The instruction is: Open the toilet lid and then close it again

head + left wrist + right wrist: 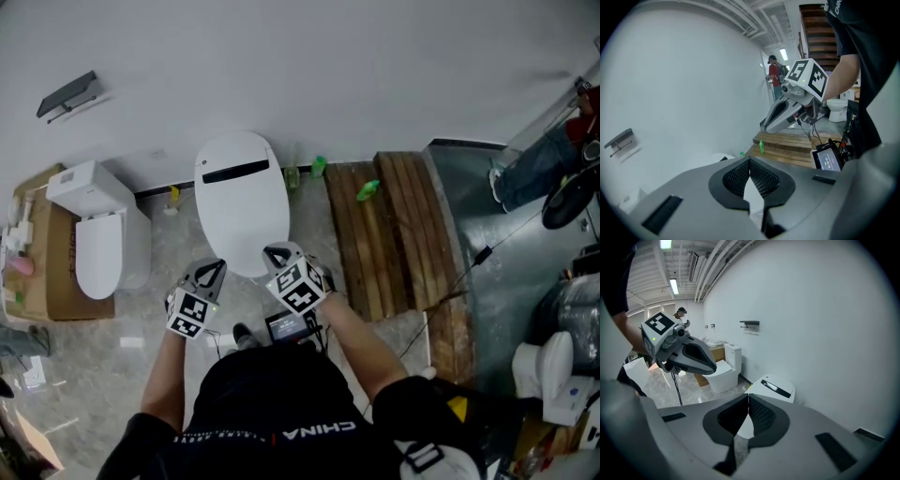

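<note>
i'm keeping my left gripper [217, 266] and right gripper [273, 251] pinched together on nothing, both hanging near the front end of the white toilet [246, 258]. its toilet lid [242, 202] is lying closed. my black shirt [281, 394] is showing "china" in white letters.

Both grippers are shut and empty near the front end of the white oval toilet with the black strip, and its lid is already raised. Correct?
No: the white oval toilet lid with the black strip is down, lying flat, as the head view shows. The left gripper and right gripper are indeed shut and empty near its front end.
</note>
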Tool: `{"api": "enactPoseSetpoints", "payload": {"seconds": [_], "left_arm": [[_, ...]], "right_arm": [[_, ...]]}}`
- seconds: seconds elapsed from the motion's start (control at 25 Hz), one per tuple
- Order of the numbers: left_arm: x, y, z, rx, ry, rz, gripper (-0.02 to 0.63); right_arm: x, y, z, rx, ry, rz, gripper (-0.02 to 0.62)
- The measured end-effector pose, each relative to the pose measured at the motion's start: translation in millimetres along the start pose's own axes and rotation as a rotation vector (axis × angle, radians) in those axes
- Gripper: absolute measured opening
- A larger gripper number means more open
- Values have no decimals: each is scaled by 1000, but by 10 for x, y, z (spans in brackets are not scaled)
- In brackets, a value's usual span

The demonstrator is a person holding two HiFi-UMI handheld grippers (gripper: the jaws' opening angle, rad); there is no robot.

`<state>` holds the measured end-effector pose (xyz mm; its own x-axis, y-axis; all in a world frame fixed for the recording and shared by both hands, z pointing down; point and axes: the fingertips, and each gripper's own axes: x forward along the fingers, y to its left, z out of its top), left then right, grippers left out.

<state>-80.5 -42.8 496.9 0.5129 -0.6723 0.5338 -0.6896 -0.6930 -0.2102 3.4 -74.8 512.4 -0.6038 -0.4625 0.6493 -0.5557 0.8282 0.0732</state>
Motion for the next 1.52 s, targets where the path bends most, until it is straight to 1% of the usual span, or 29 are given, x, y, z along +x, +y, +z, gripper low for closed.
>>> {"api": "enactPoseSetpoints", "payload": {"seconds": [0.16, 0.32, 0.48, 0.6, 0.64, 0.68, 0.72, 0.76, 0.88, 1.0, 1.12, 1.24, 1.44, 1.52], "left_arm": [[114, -19, -166, -3, 38, -13, 9], [354, -68, -480, 5, 98, -40, 11], [702, -189, -957, 22, 162, -82, 12], [1083, -234, -1435, 80, 214, -106, 20], [1221, -269, -1604, 98, 237, -117, 50], [1340, -338, -1778, 113, 263, -131, 100], [1441, -428, -1955, 128, 291, -145, 130], [1533, -516, -2131, 146, 316, -156, 156], [1816, -731, -2708, 204, 395, -178, 207], [2086, -868, -3256, 259, 467, -191, 259], [2290, -928, -3616, 333, 484, -176, 305], [2473, -946, -3866, 389, 480, -144, 339], [2762, -843, -3958, 486, 406, -16, 374], [2851, -809, -3963, 503, 384, 22, 377]], "right_arm": [[128, -7, -167, -23, 40, 21, 14], [383, -29, -458, -44, 87, 36, 15], [754, 13, -913, -28, 137, 76, 15], [1167, -20, -1283, -31, 173, 89, 18], [1304, -25, -1418, -36, 187, 95, 30], [1418, 0, -1570, -40, 204, 108, 75], [1514, 48, -1732, -46, 224, 120, 103], [1607, 99, -1893, -58, 242, 128, 117], [1931, 180, -2355, -131, 283, 113, 157], [2276, 194, -2766, -245, 306, 78, 194], [2576, 249, -3053, -360, 303, 55, 232], [2841, 299, -3237, -454, 276, 26, 261], [3164, 256, -3387, -594, 215, -50, 279], [3227, 255, -3399, -635, 182, -67, 287]]}}
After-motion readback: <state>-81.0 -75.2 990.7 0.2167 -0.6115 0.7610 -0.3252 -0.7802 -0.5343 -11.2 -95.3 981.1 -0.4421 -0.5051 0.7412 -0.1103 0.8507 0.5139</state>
